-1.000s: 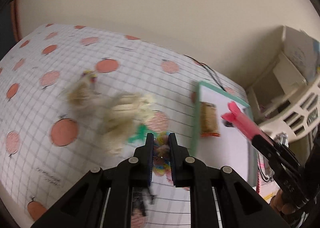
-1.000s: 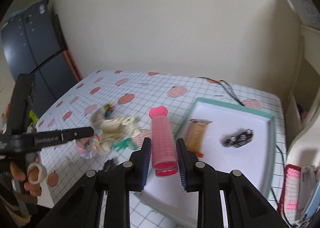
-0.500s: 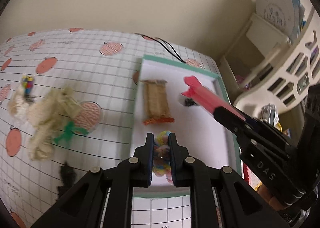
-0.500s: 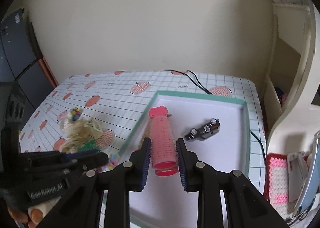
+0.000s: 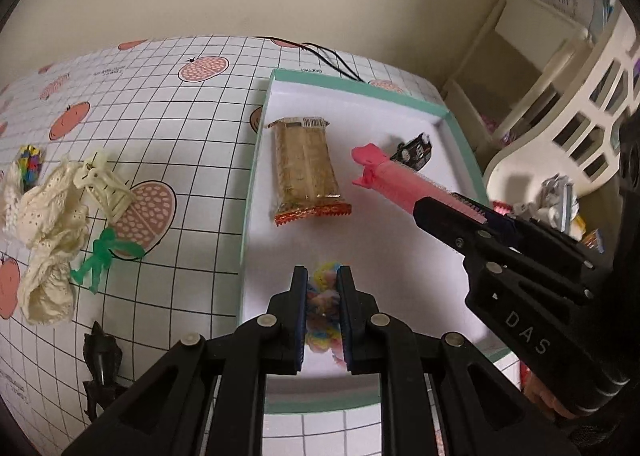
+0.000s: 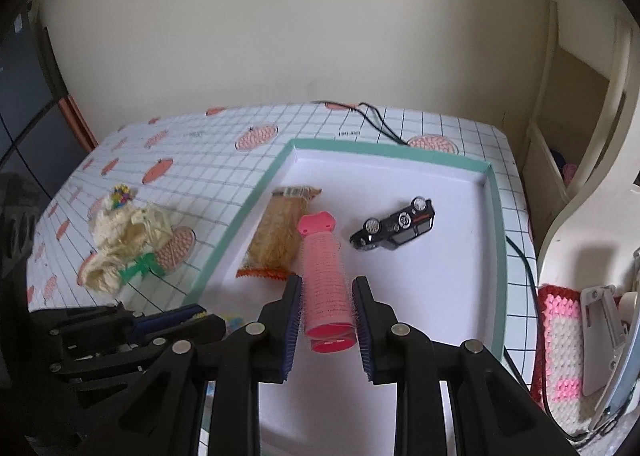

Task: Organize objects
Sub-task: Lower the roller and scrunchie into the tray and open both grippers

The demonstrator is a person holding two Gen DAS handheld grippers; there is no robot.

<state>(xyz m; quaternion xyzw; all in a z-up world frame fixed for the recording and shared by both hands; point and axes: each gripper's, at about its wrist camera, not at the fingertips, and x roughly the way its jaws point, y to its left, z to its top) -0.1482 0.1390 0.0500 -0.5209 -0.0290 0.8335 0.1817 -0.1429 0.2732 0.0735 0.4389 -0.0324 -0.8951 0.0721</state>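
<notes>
My left gripper (image 5: 322, 280) is clamped on a pastel rainbow scrunchie (image 5: 325, 310), its fluffy loops squeezed between the two blue pads, and it hangs over the near left part of the white tray (image 5: 256, 159) with the teal rim. My right gripper (image 6: 325, 296) is closed around a pink hair roller (image 6: 324, 272), gripping it near its open end so the roller points away from me, its flat pink cap over the tray floor; whether the roller touches the tray I cannot tell. In the left wrist view the right gripper comes in from the right side with the roller's cap just beside a small black toy car (image 6: 394, 224), which lies on its side in the far right part of the tray. A snack bar in a clear wrapper (image 5: 306, 169) lies lengthwise along the tray's left wall. Left of the tray, on the gridded tablecloth with red fruit prints (image 5: 160, 67), sit a cream lace scrunchie (image 5: 50, 223), a cream claw clip (image 5: 106, 185) touching it, a green plastic figure (image 5: 98, 260) just beside both, and a black figure (image 5: 102, 368) nearer me. A black cable (image 6: 376, 119) runs off the table's far edge.
</notes>
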